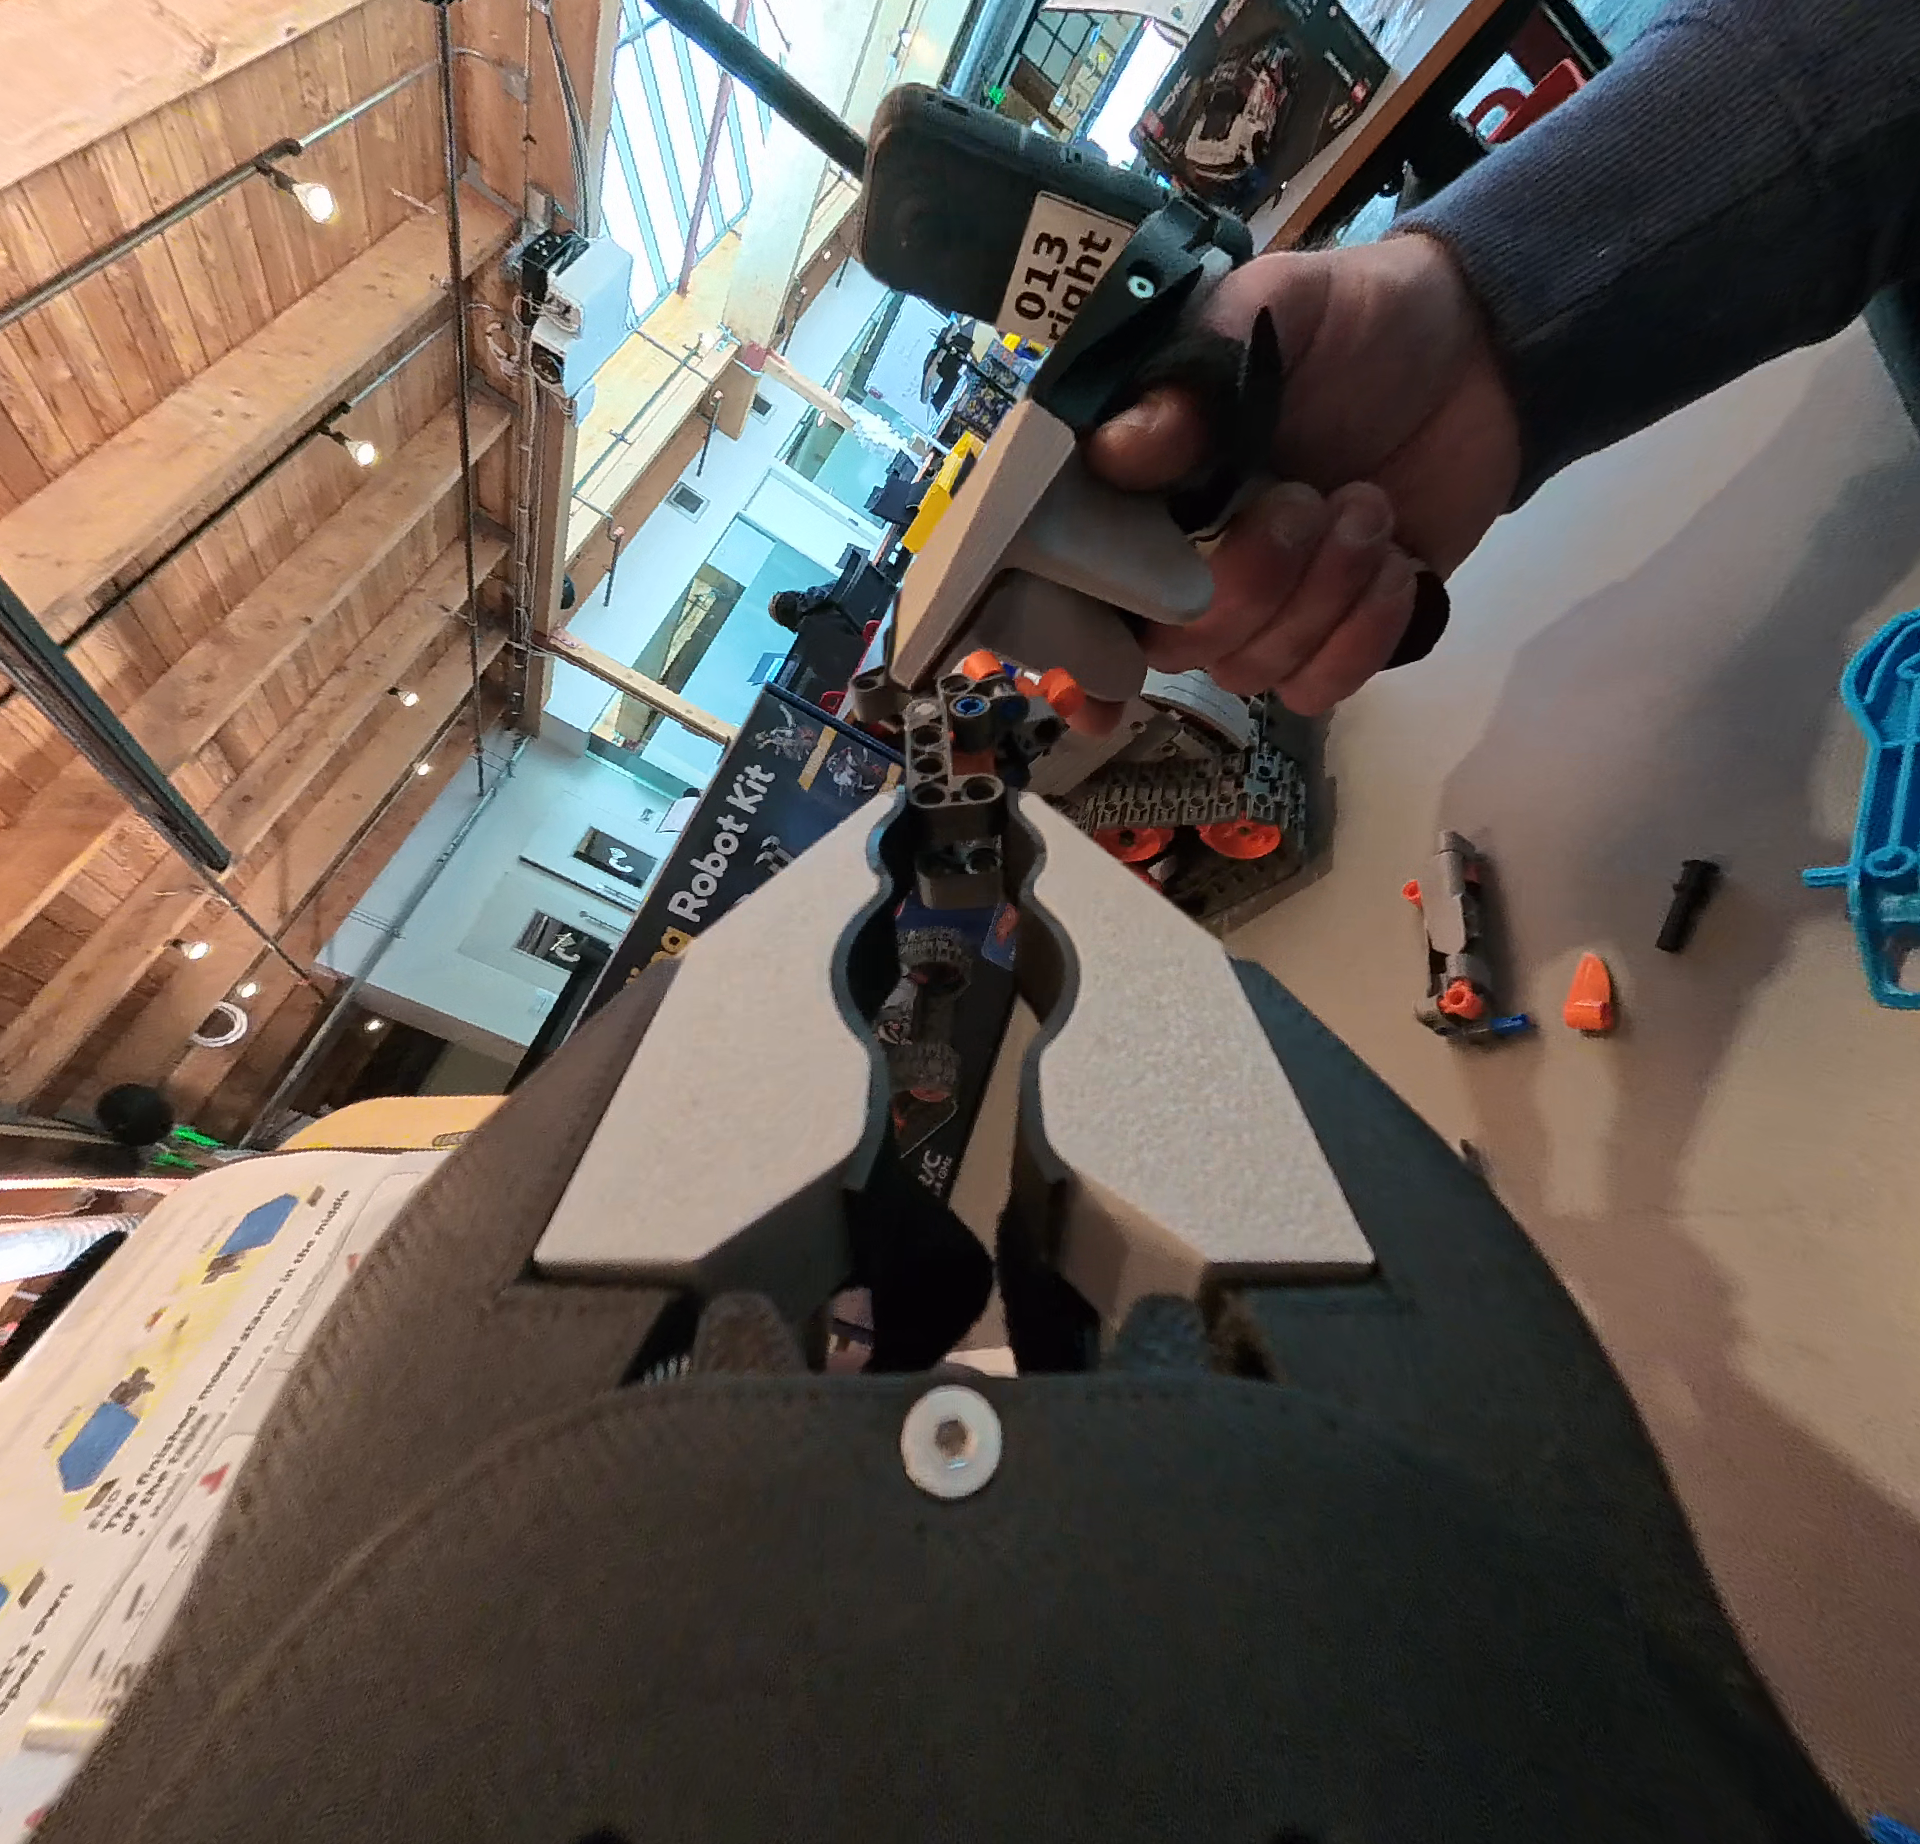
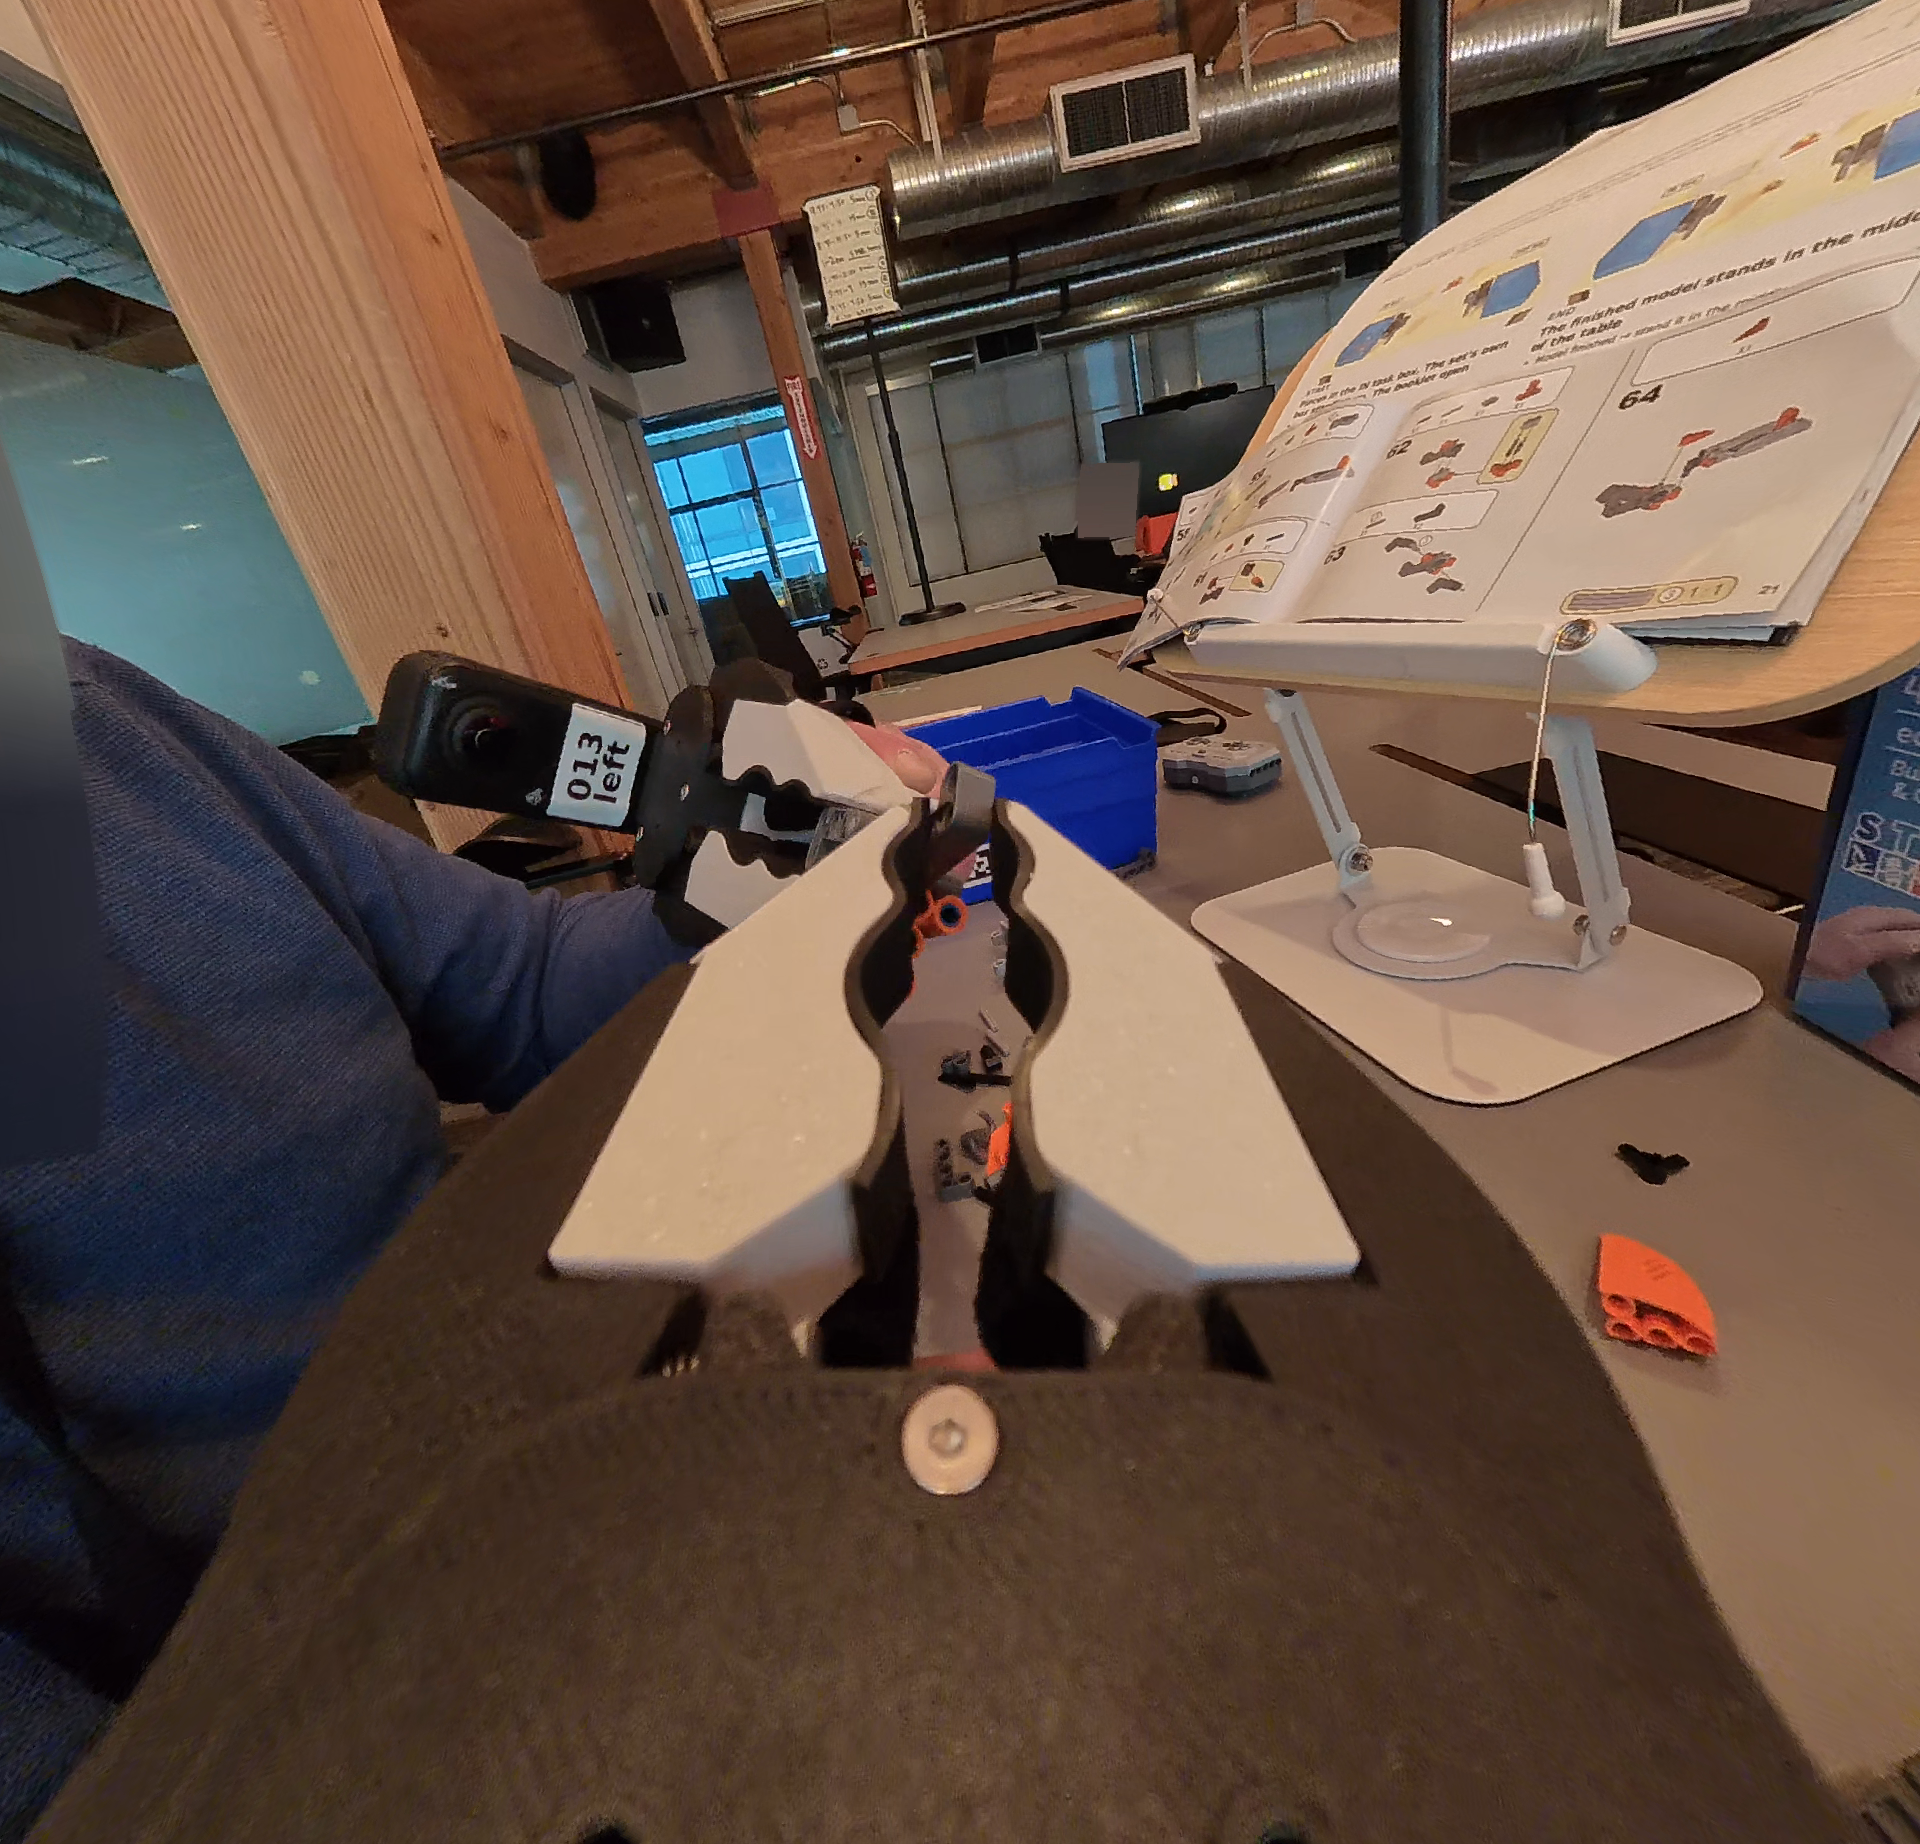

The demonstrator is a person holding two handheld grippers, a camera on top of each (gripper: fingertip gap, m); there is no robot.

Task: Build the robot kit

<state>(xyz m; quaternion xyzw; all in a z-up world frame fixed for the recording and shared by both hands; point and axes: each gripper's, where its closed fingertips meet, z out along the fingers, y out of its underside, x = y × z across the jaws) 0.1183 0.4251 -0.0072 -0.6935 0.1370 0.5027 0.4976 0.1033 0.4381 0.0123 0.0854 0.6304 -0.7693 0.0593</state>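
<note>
Left gripper jaws clamp a dark grey holed beam assembly, held upright.

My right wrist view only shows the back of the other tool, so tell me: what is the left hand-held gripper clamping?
Observer: The left hand-held gripper is shut on a dark grey beam assembly with holes, at its fingertips.
Operator: What is behind it?
Observer: A tracked model with orange wheels stands on the table.
Operator: Loose parts nearby?
Observer: A black pin lies near the model, apart from an orange wedge.
</note>
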